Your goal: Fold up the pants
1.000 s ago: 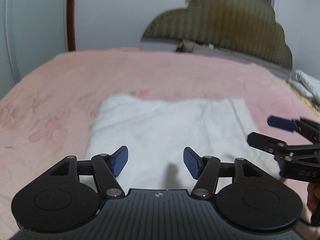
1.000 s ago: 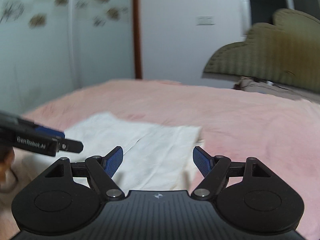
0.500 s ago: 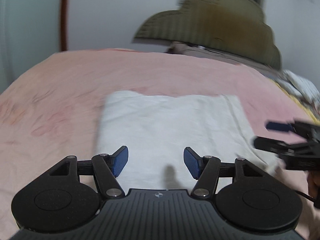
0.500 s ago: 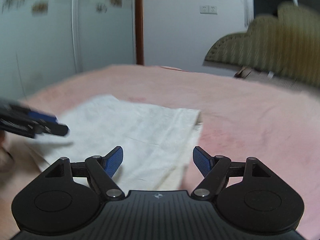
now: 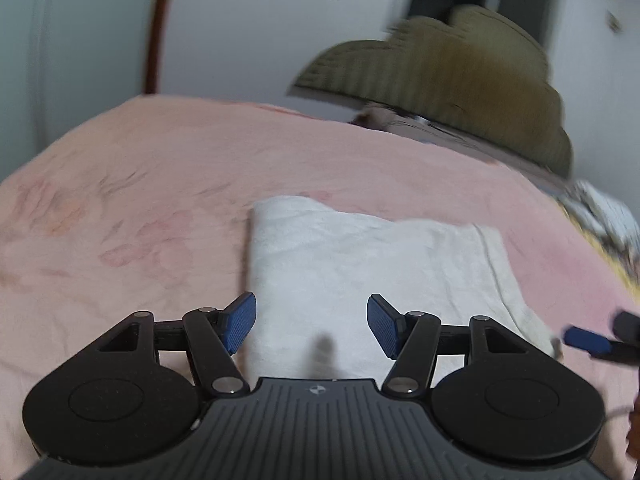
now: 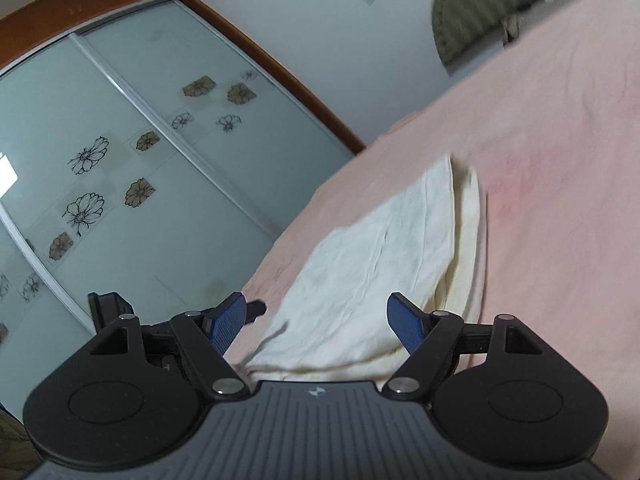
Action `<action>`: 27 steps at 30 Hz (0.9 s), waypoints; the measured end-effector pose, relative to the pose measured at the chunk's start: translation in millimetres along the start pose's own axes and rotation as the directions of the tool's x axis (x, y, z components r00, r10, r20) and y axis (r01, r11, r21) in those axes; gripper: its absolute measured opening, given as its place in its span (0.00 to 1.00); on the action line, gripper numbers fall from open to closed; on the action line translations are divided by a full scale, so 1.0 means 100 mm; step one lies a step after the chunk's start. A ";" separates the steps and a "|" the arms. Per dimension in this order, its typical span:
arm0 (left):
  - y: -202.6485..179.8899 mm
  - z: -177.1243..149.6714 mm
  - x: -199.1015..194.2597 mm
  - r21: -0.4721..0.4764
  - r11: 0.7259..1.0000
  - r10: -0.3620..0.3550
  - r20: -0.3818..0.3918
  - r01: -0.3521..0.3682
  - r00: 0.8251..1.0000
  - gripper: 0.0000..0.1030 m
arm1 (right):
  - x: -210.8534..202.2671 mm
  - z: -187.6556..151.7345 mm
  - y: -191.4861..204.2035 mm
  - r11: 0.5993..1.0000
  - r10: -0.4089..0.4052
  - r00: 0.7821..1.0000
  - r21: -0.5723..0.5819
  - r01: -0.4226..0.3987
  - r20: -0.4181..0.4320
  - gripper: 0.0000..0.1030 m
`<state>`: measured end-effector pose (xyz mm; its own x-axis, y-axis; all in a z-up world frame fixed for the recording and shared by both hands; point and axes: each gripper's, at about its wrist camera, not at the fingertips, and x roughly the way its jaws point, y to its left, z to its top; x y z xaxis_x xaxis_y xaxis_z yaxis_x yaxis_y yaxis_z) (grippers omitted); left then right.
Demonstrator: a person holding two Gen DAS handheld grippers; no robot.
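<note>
The white pants point(image 5: 360, 276) lie folded into a flat rectangle on the pink bed; they also show in the right wrist view point(image 6: 380, 264), with stacked layers at their right edge. My left gripper point(image 5: 311, 326) is open and empty, hovering over the near edge of the pants. My right gripper point(image 6: 316, 326) is open and empty, tilted, just above the pants' near corner. Its blue fingertip point(image 5: 586, 339) shows at the right edge of the left wrist view. Part of the left gripper point(image 6: 116, 308) shows behind my right gripper's left finger.
The pink bedsheet point(image 5: 160, 208) spreads around the pants. An olive headboard point(image 5: 452, 80) stands at the back, with bedding point(image 5: 600, 216) at the right. A sliding wardrobe with flower decals point(image 6: 120, 152) stands beyond the bed's left side.
Both grippers have stayed open. The left view has swung left, shifting the pants right. The right gripper has rolled sharply and drawn closer to the pants' near corner.
</note>
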<state>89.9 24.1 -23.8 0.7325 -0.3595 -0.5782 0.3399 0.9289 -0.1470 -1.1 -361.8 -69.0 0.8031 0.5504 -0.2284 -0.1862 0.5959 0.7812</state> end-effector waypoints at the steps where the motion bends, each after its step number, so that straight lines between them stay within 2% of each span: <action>1: -0.09 -0.02 -0.02 0.046 0.999 -0.004 0.009 0.004 1.000 0.63 | 0.02 -0.03 -0.06 0.999 0.003 1.000 0.040 -0.003 -0.002 0.76; 4: -0.36 -0.11 -0.06 0.181 0.983 -0.027 0.033 0.021 0.999 0.64 | 0.00 -0.08 -0.15 0.993 0.028 1.000 0.113 -0.029 0.009 0.76; 7: -0.50 -0.20 -0.04 0.245 0.969 -0.047 0.021 0.040 0.999 0.64 | -0.02 -0.10 -0.15 0.993 -0.009 1.000 0.114 0.008 0.007 0.75; 9: -0.53 -0.24 -0.02 0.248 0.967 -0.054 0.003 0.051 0.999 0.64 | -0.07 -0.11 -0.17 0.992 -0.045 0.999 0.119 0.042 0.025 0.75; 12: -0.50 -0.29 0.02 0.228 0.972 -0.058 -0.022 0.062 0.998 0.64 | -0.08 -0.09 -0.20 0.989 -0.024 0.999 0.145 0.018 0.037 0.76; 16: -0.48 -0.31 0.05 0.209 0.975 -0.068 -0.044 0.076 0.997 0.64 | 0.06 -0.14 -0.19 0.989 -0.034 0.999 0.142 0.032 0.012 0.76; 20: -0.57 -0.36 0.02 0.254 0.962 -0.093 -0.046 0.102 0.995 0.64 | 0.09 -0.17 -0.33 0.969 -0.042 0.997 0.247 0.025 0.066 0.72; 21: -0.60 -0.38 0.01 0.268 0.958 -0.097 -0.045 0.105 0.994 0.64 | 0.11 -0.16 -0.34 0.966 -0.055 0.996 0.255 0.035 0.073 0.66; 23: -0.64 -0.41 0.01 0.282 0.953 -0.100 -0.049 0.110 0.994 0.64 | 0.17 -0.14 -0.30 0.972 -0.116 0.991 0.214 0.100 0.063 0.43; 24: -0.65 -0.42 0.01 0.285 0.952 -0.101 -0.052 0.111 0.994 0.64 | 0.20 -0.15 -0.30 0.971 -0.140 0.989 0.203 0.127 0.051 0.22; 27: -0.65 -0.44 -0.01 0.291 0.950 -0.104 -0.049 0.114 0.993 0.64 | 0.19 -0.20 -0.29 0.967 -0.164 0.984 0.208 0.147 0.063 0.09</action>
<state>41.4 -31.6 -48.9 0.6631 -0.4492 -0.5987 0.5780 0.8156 0.0282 8.5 -357.4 -107.7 0.8569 0.4073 -0.3159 0.0558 0.5360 0.8424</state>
